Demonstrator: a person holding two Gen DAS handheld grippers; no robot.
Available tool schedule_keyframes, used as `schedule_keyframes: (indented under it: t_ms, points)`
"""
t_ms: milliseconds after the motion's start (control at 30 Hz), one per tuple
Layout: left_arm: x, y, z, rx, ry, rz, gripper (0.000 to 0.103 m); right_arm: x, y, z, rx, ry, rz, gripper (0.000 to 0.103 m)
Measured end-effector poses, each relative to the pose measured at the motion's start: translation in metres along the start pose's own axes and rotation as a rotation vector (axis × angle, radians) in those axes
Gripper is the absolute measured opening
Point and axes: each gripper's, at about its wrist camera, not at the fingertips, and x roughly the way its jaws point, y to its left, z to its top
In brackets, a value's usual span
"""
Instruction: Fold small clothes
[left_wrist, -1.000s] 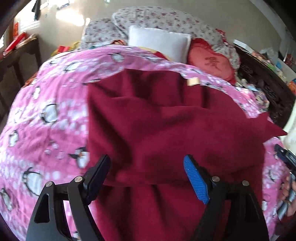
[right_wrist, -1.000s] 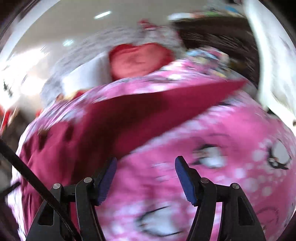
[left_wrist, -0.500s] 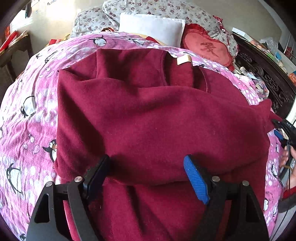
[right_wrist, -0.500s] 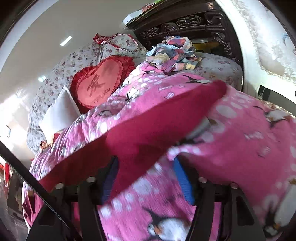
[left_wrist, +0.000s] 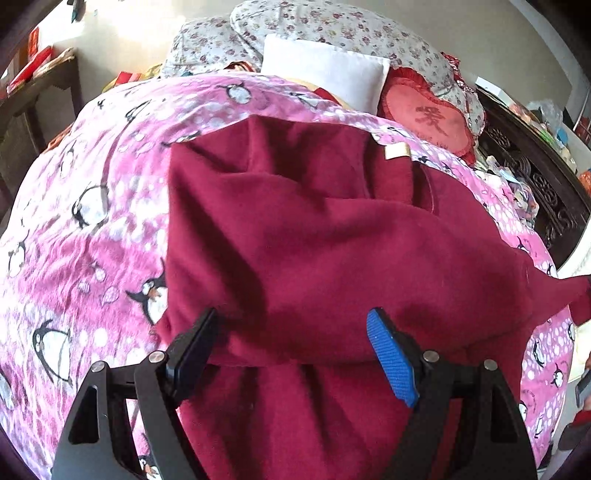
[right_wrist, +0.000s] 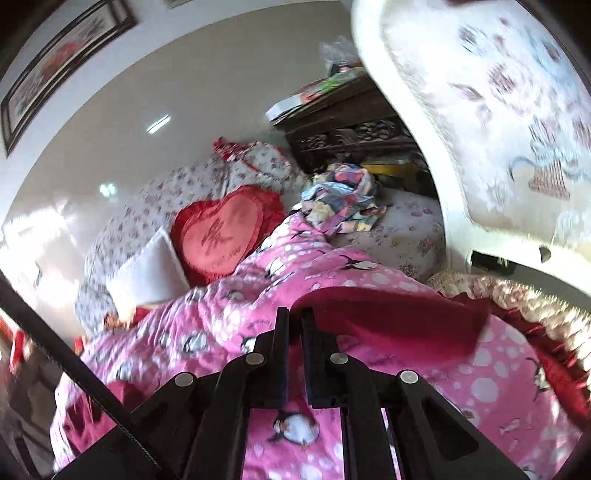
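A dark red fleece garment (left_wrist: 314, 251) lies spread on the pink penguin quilt (left_wrist: 92, 221), its left side folded over the middle. My left gripper (left_wrist: 291, 343) is open and hovers just above the garment's near fold. In the right wrist view my right gripper (right_wrist: 294, 321) is shut on the tip of the garment's sleeve (right_wrist: 399, 317), which lifts off the quilt (right_wrist: 369, 435) to the right of the fingers.
A white pillow (left_wrist: 325, 74), a red heart cushion (left_wrist: 428, 118) and floral pillows (left_wrist: 332, 29) sit at the bed's head. A dark carved cabinet (left_wrist: 535, 177) stands at the right, and a dark side table (left_wrist: 33, 92) at the left. A bundle of patterned cloth (right_wrist: 343, 199) lies beside the quilt.
My right gripper has closed on the sleeve tip and lifted it. My left gripper stays open and has pulled back a little from the garment.
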Motion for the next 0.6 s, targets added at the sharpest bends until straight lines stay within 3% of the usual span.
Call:
schedule_keyframes:
  t_ms: [133, 300, 467, 600]
  points:
    - [-0.013, 0.014, -0.003, -0.019, -0.01, -0.004, 0.081, -0.015, 0.045, -0.003, -0.098, 0.004, 0.092, 0.007]
    - [-0.042, 0.038, 0.005, -0.05, -0.064, 0.011, 0.081, -0.038, 0.146, -0.022, -0.314, 0.002, 0.266, 0.007]
    - [-0.059, 0.074, 0.009, -0.13, -0.106, 0.013, 0.081, -0.042, 0.271, -0.097, -0.582, 0.106, 0.481, 0.006]
    - [-0.048, 0.098, 0.004, -0.189, -0.077, 0.035, 0.081, -0.014, 0.339, -0.189, -0.738, 0.258, 0.583, 0.007]
